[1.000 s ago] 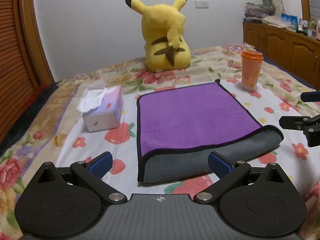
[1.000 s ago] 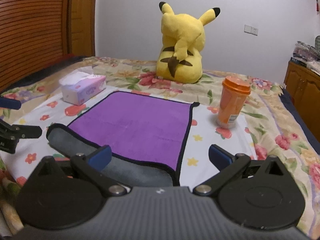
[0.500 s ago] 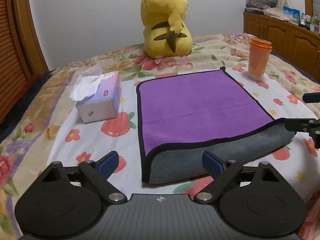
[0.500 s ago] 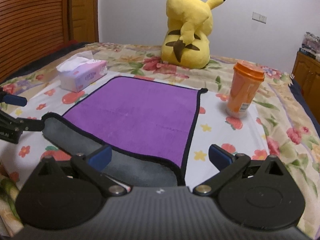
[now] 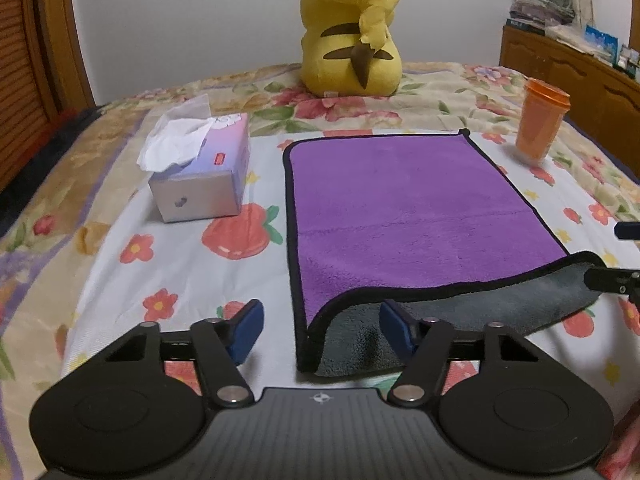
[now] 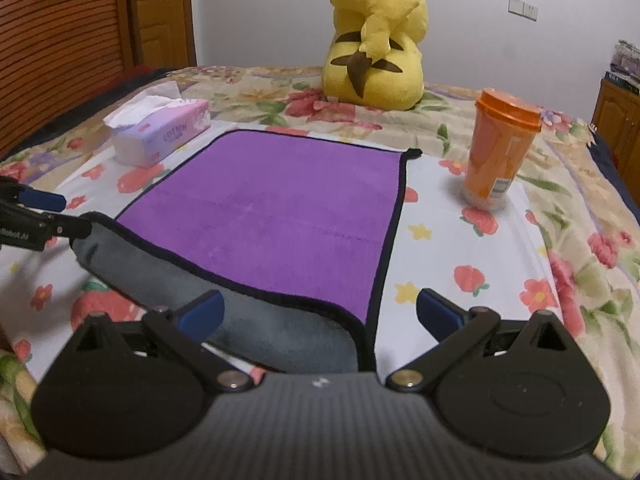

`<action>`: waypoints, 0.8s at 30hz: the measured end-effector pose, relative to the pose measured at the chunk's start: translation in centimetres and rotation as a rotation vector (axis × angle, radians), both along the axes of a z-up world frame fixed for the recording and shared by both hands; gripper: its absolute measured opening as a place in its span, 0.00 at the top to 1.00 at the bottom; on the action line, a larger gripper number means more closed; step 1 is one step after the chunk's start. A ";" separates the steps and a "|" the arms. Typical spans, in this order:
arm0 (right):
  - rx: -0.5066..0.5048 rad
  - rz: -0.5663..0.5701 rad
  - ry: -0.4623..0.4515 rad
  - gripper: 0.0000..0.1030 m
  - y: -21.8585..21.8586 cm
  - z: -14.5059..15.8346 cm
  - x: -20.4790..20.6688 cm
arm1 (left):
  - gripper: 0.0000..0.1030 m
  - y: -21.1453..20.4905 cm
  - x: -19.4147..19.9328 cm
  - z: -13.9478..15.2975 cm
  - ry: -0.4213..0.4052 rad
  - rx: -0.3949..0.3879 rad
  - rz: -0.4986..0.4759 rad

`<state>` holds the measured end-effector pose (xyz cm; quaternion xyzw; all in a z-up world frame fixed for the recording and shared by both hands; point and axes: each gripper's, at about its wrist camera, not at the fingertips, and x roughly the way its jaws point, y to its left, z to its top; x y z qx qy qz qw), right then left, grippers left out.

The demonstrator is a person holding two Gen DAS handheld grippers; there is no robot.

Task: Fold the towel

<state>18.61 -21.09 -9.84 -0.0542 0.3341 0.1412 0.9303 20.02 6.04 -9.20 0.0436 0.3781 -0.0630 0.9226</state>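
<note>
— Where's the towel (image 5: 404, 208)?

— Flat on the flowered bedspread (image 5: 120, 280), purple side up, with black piping all round. Its near edge is turned over onto itself, so a strip of the grey underside (image 6: 276, 336) shows along the front.

— And the two grippers?

— The left gripper (image 5: 320, 326) sits low at the towel's near left corner, jaws wide; the corner lies in the gap between the blue pads (image 5: 246, 330), touching neither as far as I can see. The right gripper (image 6: 320, 316) is at the near right corner, jaws just as wide, and the folded grey strip runs between its pads too, ungripped.

— Can each camera see the other gripper?

— Partly. In the left wrist view the other gripper's dark fingertip shows at the right margin, just at the end of the grey fold (whether it actually touches the cloth I can't tell). The right wrist view shows the same on its left margin.

— What else is on the bed?

— A tissue box (image 5: 200, 172) just left of the towel, a tissue poking out of the top. An orange cup (image 6: 500, 152) with a lid stands near the far right corner, apart from the cloth. A yellow plush toy (image 6: 376, 36) sits beyond the far edge, its back to the cameras. A wooden cabinet (image 5: 560, 64) stands along the right wall.
</note>
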 end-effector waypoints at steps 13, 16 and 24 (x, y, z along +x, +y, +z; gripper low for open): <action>0.037 -0.019 0.084 0.16 -0.9 -1.1 1.2 | 0.51 0.4 0.9 -1.2 0.060 -0.019 -0.030; 0.056 -0.025 0.111 0.20 -1.2 -1.4 1.5 | 0.51 0.4 0.9 -1.4 0.074 -0.021 -0.030; 0.085 -0.006 0.162 0.31 -1.2 -1.7 1.6 | 0.59 0.4 0.9 -2.1 0.114 -0.029 -0.023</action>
